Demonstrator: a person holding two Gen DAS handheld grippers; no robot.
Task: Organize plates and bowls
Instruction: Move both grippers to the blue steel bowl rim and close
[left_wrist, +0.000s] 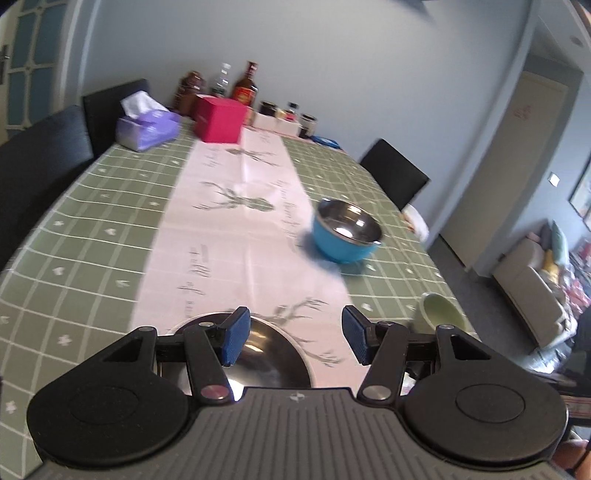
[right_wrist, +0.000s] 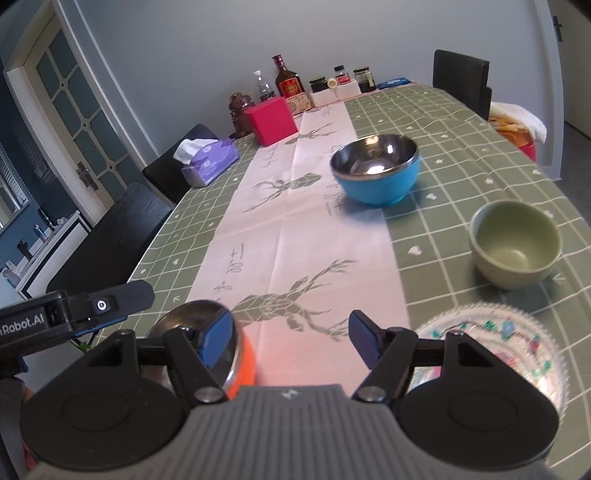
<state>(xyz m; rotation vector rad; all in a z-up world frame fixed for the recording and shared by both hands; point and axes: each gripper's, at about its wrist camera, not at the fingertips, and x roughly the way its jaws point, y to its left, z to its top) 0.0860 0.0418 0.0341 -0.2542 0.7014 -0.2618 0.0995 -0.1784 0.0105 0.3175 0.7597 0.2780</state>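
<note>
A: Are the claws holding anything?

B: No. The left claw (left_wrist: 293, 338) has its blue pads wide apart with nothing between them. The right claw (right_wrist: 291, 338) is the same, wide and empty.

A: Where are the bowls?

B: A blue bowl (right_wrist: 376, 173), shiny inside, sits out on the bench (right_wrist: 461, 122), at the edge of the pale strip with deer on it. A green bowl (right_wrist: 515, 243) stands nearer, to its right, well apart from it. An orange bowl (right_wrist: 243, 360), shiny inside too, is just under the right claw's left pad. A clear plate (right_wrist: 509, 339) with little coloured pictures lies low on the right, near the green bowl.

A: And at the far end?

B: A pink box (right_wrist: 273, 120), a purple tissue pack (right_wrist: 210, 160) and some bottles (right_wrist: 288, 79).
</note>
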